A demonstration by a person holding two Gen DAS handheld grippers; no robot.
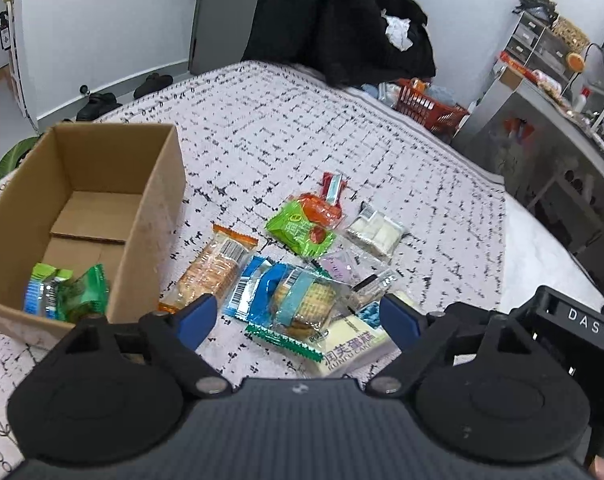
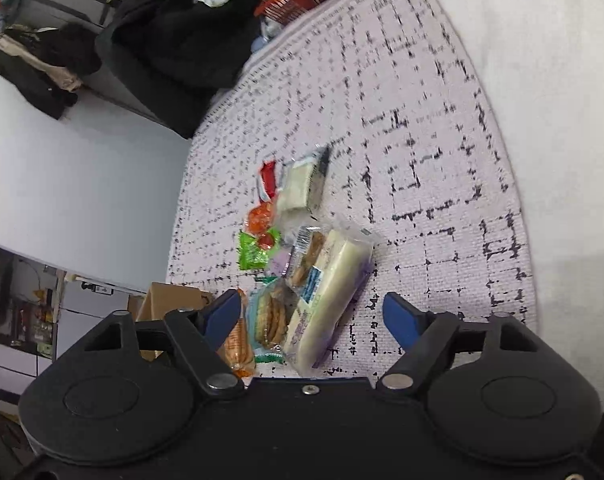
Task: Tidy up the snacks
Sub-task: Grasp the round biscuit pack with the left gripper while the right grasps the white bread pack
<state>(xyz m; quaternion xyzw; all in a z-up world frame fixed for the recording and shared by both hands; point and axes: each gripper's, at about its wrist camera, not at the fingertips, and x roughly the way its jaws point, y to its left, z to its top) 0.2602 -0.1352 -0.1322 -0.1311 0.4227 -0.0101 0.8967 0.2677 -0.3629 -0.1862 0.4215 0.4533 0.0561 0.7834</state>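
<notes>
Several snack packets lie in a heap on a patterned cloth. Among them are a blue cracker packet, an orange biscuit packet, a green packet, a white block packet and a pale cake packet. A cardboard box at the left holds green and blue packets. My left gripper hangs open over the blue cracker packet, its pads clear of it. My right gripper is open above the pale cake packet and a cracker packet. The other gripper's black body shows at the right.
A red basket and dark clothing lie at the far end of the cloth. Metal shelves with clutter stand at the right. The box corner shows in the right wrist view. White bedding lies beyond the cloth.
</notes>
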